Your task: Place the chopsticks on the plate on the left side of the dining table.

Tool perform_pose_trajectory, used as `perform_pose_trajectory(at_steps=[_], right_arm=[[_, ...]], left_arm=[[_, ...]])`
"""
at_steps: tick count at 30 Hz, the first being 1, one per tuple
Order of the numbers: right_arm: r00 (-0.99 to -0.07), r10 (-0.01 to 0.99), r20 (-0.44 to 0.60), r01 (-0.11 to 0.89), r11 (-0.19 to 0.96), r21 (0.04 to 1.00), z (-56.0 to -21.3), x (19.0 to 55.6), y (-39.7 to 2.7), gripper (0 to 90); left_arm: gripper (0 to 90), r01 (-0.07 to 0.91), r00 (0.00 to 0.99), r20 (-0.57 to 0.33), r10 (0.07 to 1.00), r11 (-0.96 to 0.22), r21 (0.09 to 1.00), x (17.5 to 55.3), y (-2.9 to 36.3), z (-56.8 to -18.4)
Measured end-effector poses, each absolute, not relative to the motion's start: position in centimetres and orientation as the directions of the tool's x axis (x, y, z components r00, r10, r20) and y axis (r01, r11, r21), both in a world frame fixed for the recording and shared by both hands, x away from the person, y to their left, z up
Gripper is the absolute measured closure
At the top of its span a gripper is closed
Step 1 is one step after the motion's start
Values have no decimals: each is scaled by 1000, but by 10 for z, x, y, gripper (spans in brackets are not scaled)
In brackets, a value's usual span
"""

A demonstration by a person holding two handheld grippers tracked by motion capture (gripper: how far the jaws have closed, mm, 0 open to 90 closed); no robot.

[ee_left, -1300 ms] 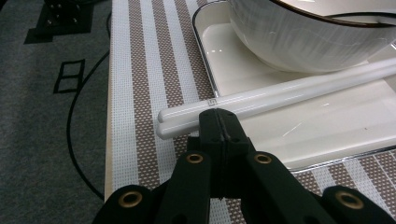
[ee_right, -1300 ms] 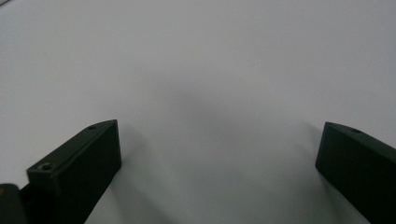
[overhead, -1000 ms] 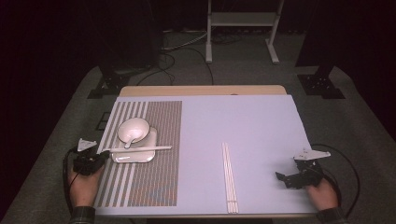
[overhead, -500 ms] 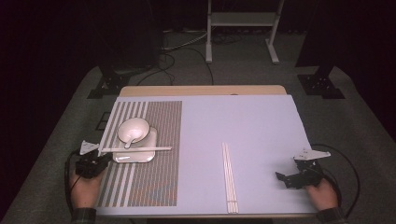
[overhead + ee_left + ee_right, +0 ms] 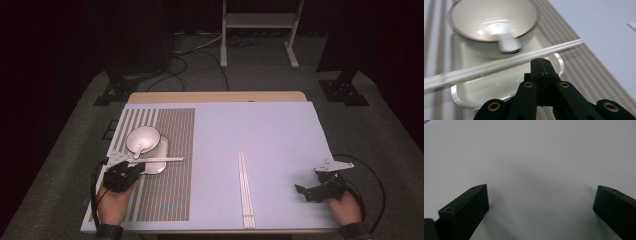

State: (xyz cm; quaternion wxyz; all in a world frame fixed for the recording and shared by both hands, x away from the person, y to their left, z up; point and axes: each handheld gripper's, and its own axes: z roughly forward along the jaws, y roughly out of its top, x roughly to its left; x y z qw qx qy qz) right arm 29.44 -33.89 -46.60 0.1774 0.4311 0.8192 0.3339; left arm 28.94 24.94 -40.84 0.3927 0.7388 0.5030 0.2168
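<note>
On the left side of the counter [image 5: 260,130], the left tongs [image 5: 134,169] are hovering at the near edge of the square plate [image 5: 159,165], their black jaws pressed together with nothing between them, as the left gripper view shows at close range [image 5: 541,65]. They are sitting just short of the pair of chopsticks [image 5: 160,159] that is lying across that plate, and judging by the closed tips so near the sticks, the hand is probably lining up to nudge or straighten them rather than to pick them up. This pair is resting flat on the plate's rim in front of the white bowl [image 5: 143,139], which is standing on the same plate with a spoon [image 5: 138,151] leaning inside it; all of it is sitting on the striped mat [image 5: 165,195]. Its long axis is running across the counter, left to right, with the right-hand ends reaching out over the mat; I cannot tell which end is the tip. A second pair of chopsticks [image 5: 244,190] is lying mid-counter, pointing away from the person, well apart from the plate. Far right, the right tongs [image 5: 307,192] are resting low near the counter's edge, jaws spread wide over bare surface [image 5: 536,195], seemingly waiting their turn.
</note>
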Motion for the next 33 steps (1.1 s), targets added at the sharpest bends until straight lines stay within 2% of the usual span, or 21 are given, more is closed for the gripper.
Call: perform_pose_trajectory(at_steps=[5, 12, 33], right_arm=[[-565, 825, -3, 588, 405, 700, -466, 294, -339, 0], [-565, 825, -3, 588, 405, 700, -466, 294, -339, 0], [-565, 825, -3, 588, 405, 700, -466, 294, -339, 0]], left_arm=[[898, 558, 473, -66, 878, -240, 795, 299, 217, -408], [898, 544, 525, -45, 850, -294, 786, 313, 183, -412], [898, 566, 565, -57, 823, -337, 752, 360, 146, -428]])
